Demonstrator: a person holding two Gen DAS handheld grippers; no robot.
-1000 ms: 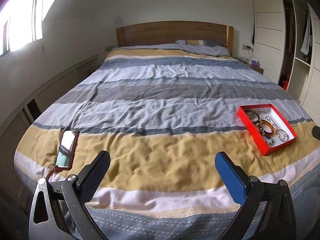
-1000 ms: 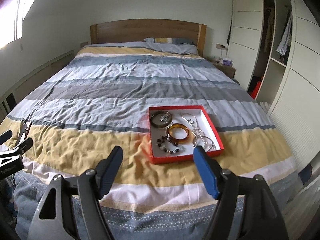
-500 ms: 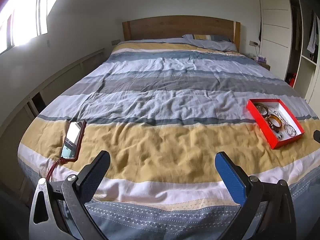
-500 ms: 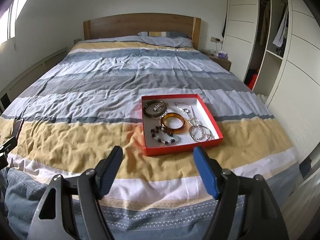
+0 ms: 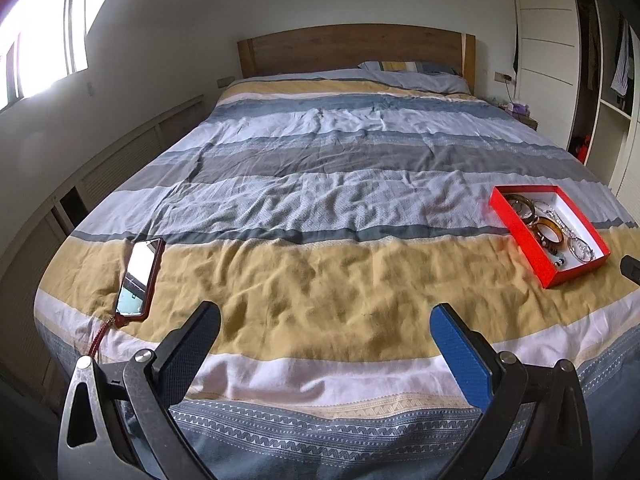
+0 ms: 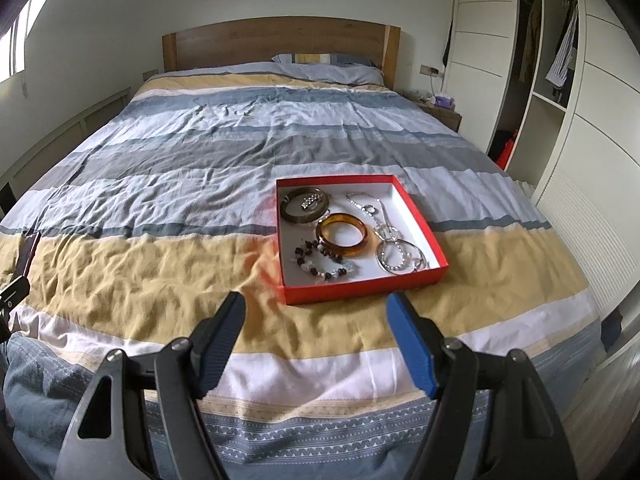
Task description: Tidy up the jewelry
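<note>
A shallow red box (image 6: 416, 208) with a white inside lies on the striped bedspread, near the foot of the bed. In it lie a dark bangle (image 6: 305, 205), an amber bangle (image 6: 341, 234), a beaded bracelet (image 6: 322, 262), silver rings (image 6: 400, 257) and a chain (image 6: 366, 204). My right gripper (image 6: 316, 312) hovers open just in front of the box, with nothing between its fingers. The left wrist view has the same box (image 5: 520, 232) far to the right. My left gripper (image 5: 326, 322) hangs open and empty over the yellow stripe.
A phone in a dark red case (image 5: 138, 276) lies on the bed at the left, its cord hanging over the edge. A wooden headboard (image 5: 352, 50) and pillow stand at the far end. White wardrobes (image 6: 560, 80) and a nightstand (image 6: 442, 114) line the right side.
Both views have shifted: the red box sits nearer and larger ahead of my right gripper, which has sunk a little. Both grippers stay open as before.
</note>
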